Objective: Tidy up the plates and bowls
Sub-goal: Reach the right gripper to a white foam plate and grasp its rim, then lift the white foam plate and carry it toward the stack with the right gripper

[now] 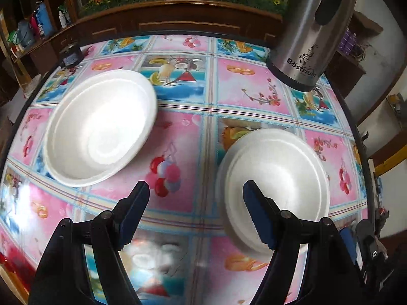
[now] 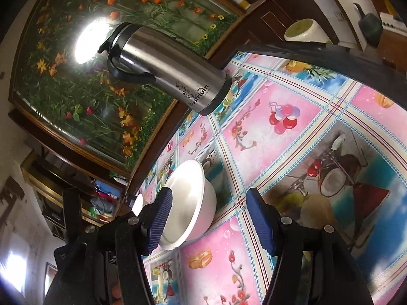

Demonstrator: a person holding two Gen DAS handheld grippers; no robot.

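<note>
In the left wrist view, a white bowl [image 1: 100, 127] sits on the table at the left and a second white bowl [image 1: 273, 183] sits at the right, on what may be a plate. My left gripper [image 1: 195, 190] is open and empty above the cloth between them; its right finger overlaps the right bowl's near rim. In the right wrist view, a white bowl [image 2: 189, 203] lies tilted in the image, just beyond my left finger. My right gripper [image 2: 208, 200] is open and empty, close to that bowl.
A steel thermos jug [image 1: 307, 33] stands at the table's back right; it also shows in the right wrist view [image 2: 165, 68]. The round table [image 1: 193, 132] has a glossy fruit-print cloth and a dark rim. A wooden cabinet with a flower picture stands behind.
</note>
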